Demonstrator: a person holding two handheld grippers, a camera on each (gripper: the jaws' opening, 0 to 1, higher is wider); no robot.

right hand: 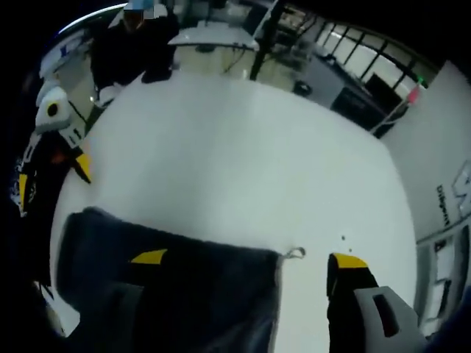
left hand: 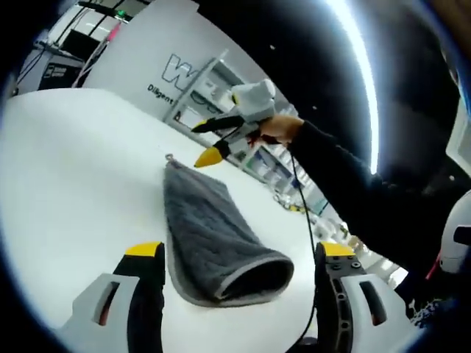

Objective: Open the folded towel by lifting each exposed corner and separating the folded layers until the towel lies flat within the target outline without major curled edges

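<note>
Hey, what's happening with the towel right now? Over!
Left gripper open, low before the towel. Right gripper open, over its hanging-loop corner. Towel still folded on the white table. Nothing in the way.

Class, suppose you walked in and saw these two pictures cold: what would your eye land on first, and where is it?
First, the folded grey towel on the white table, lying between the left gripper's open yellow-tipped jaws, its fold bulging open at the near end. Next, the right gripper, held by a person's hand, hovers open just above the towel's far corner, where a small hanging loop sticks out.
</note>
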